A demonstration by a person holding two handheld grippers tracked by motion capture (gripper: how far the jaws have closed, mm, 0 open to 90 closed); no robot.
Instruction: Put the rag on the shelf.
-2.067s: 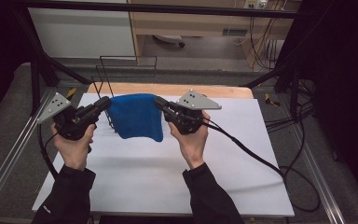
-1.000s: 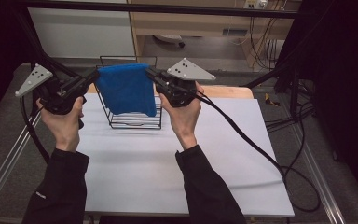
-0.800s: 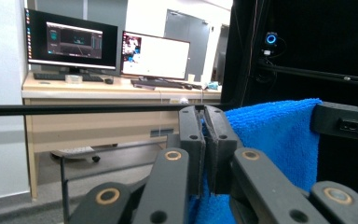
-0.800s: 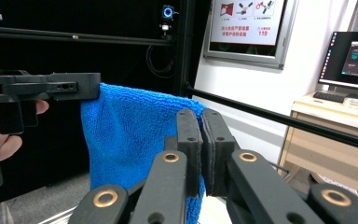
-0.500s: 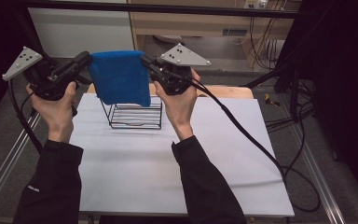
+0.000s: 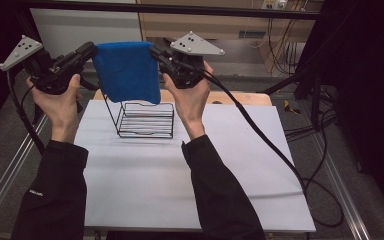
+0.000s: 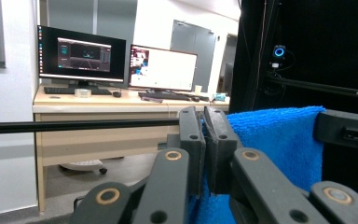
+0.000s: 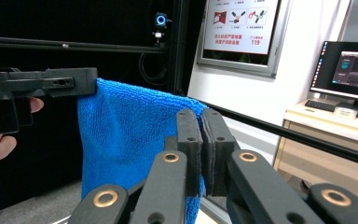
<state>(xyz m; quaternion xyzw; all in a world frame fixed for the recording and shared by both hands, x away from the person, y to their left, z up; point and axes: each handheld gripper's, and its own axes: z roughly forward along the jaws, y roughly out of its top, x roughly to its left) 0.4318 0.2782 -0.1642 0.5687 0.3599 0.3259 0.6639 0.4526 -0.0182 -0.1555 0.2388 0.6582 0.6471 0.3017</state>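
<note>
While each gripper [image 6: 91, 50] [image 6: 155, 51] pinches the blue towel [image 6: 126, 70], a poster [image 8: 242, 25] reads 119.

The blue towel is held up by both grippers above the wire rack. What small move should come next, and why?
Probably lower both grippers together so the blue towel drapes over the top bar of the wire rack. The left gripper and right gripper each pinch a top corner, and the towel hangs flat, its lower edge just above the rack.
</note>
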